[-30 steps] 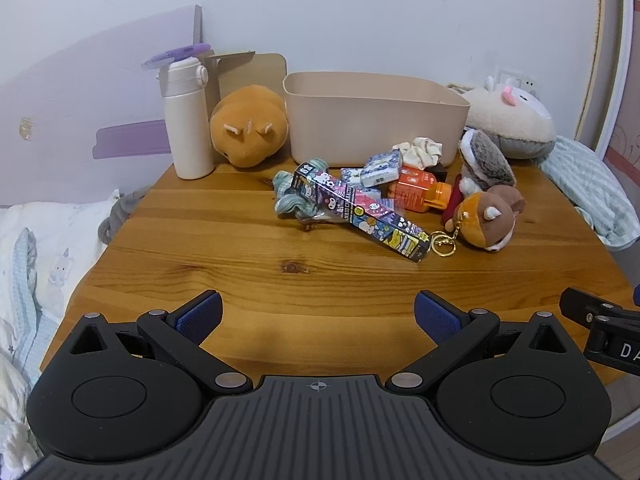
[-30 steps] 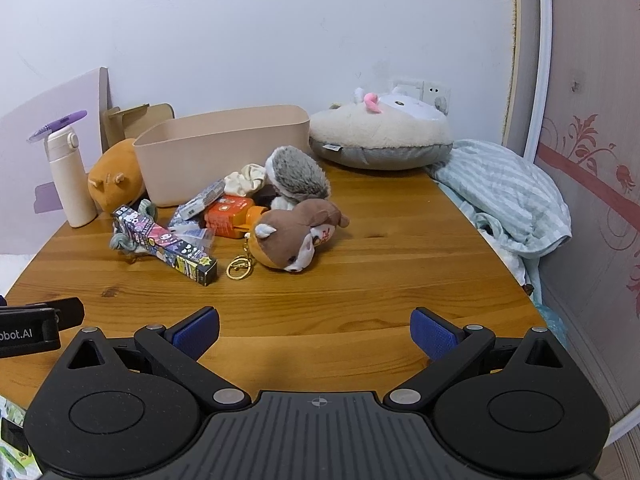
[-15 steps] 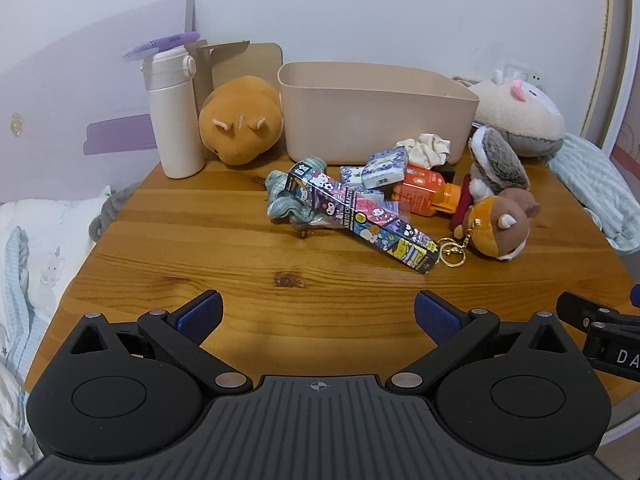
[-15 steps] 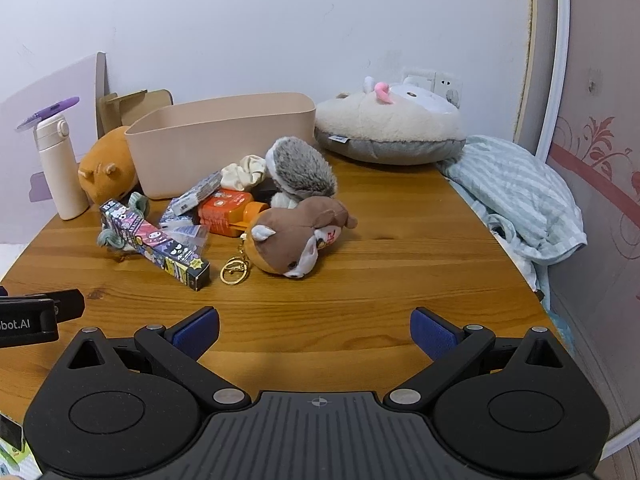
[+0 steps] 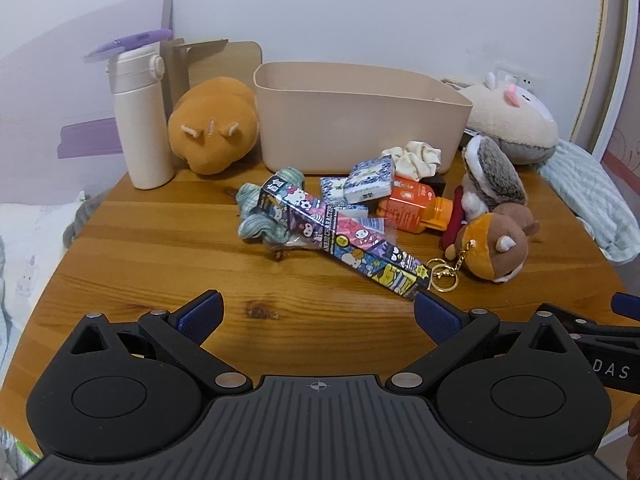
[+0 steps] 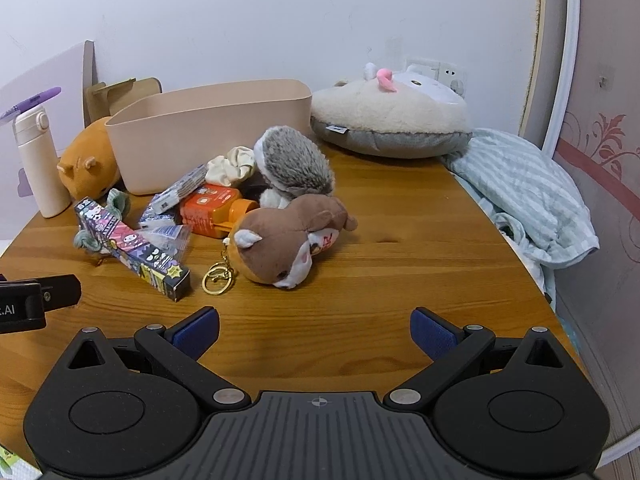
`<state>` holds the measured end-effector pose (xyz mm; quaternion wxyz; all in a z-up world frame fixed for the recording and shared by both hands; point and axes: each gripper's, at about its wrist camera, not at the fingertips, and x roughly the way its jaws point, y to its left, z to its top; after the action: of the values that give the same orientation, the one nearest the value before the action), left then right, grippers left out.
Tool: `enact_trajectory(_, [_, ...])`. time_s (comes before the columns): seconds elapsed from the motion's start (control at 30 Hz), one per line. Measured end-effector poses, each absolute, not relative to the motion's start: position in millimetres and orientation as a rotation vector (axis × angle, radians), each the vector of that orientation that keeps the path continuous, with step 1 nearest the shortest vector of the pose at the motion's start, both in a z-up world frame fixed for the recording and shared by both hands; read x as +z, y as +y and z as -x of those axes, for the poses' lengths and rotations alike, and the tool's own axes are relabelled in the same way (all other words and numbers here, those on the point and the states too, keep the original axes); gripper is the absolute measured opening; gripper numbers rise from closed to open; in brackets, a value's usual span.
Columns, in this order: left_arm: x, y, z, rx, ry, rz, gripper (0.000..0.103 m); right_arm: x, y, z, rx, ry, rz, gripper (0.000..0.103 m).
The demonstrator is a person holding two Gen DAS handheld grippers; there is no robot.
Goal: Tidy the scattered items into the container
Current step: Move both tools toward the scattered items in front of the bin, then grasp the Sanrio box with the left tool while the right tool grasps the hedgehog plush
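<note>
Scattered items lie in one heap on the round wooden table (image 5: 168,248), just in front of the beige plastic container (image 5: 356,120), which stands at the back near the wall. The long cartoon-printed cardboard box (image 5: 340,236) lies diagonally at the front of the heap, on top of the grey-green knitted scrunchie (image 5: 256,216). Behind it are the small blue-and-white patterned packets (image 5: 370,178) and the orange plastic bottle (image 5: 412,206) lying on its side. The cream fabric scrunchie (image 5: 418,158) rests close to the container wall. On the right side the brown plush hamster with a gold key ring (image 6: 288,240) lies just beside the grey plush hedgehog (image 6: 294,166).

Both grippers hover over the near edge of the table, well apart from the heap. The left gripper (image 5: 318,314) has its blue-padded fingers spread wide and holds nothing. The right gripper (image 6: 315,326) is also fully spread and empty.

Left of the container stand the orange plush toy (image 5: 214,130) and the white insulated bottle (image 5: 140,120).
</note>
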<state>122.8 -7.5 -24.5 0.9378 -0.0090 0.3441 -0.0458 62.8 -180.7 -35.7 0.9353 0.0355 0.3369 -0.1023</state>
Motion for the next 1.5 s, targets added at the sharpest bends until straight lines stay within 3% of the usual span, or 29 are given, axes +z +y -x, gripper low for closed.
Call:
enact_trajectory(1.0, [-45.0, -14.5, -196.1, -0.074, 0.727, 0.099, 0.101, -39.3, -205.1, -128.4, -0.198, 0.655, -0.170, 0.103])
enact_trajectory(1.3, [-53.9, -15.2, -215.1, -0.041, 0.750, 0.179, 0.095, -43.0, -223.3, -152.2, -0.212, 0.652, -0.304, 0.103])
enact_trajectory(1.5, [-64.5, -15.9, -229.8, -0.034, 0.801, 0.236, 0.081, -50.2, -229.3, -171.3, -0.203, 0.696, -0.346, 0.098])
